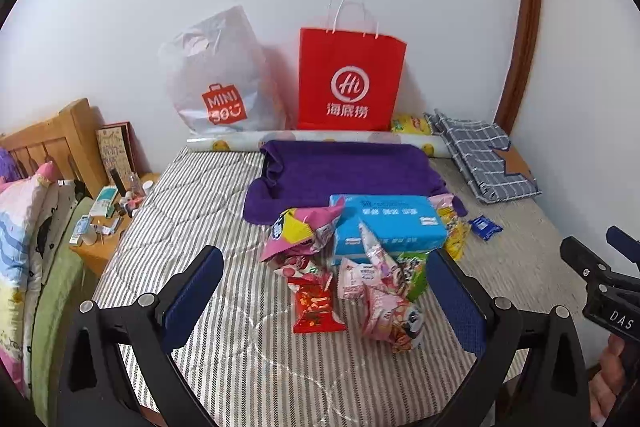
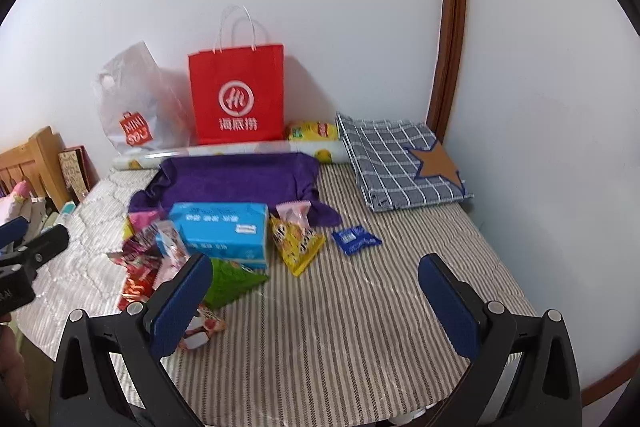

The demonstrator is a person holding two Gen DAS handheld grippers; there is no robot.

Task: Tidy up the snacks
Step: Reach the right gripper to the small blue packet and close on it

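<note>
A pile of snack packets lies on the striped bed: a red packet [image 1: 316, 307], pink packets [image 1: 384, 303], a green packet [image 2: 232, 281], a yellow packet [image 2: 298, 243] and a small blue packet [image 2: 355, 239] set apart to the right. They sit around a blue tissue pack [image 1: 390, 225]. My left gripper [image 1: 326, 291] is open above the pile's near side, holding nothing. My right gripper [image 2: 316, 299] is open and empty over bare bedding right of the pile. A red paper bag [image 1: 350, 83] and a white plastic bag [image 1: 218, 79] stand against the wall.
A purple towel [image 1: 344, 167] lies behind the pile. A folded checked cloth [image 2: 400, 159] with a star is at the far right. A rolled mat [image 2: 240, 149] and a yellow packet [image 2: 312, 131] lie along the wall. A cluttered nightstand [image 1: 108, 219] and headboard stand left.
</note>
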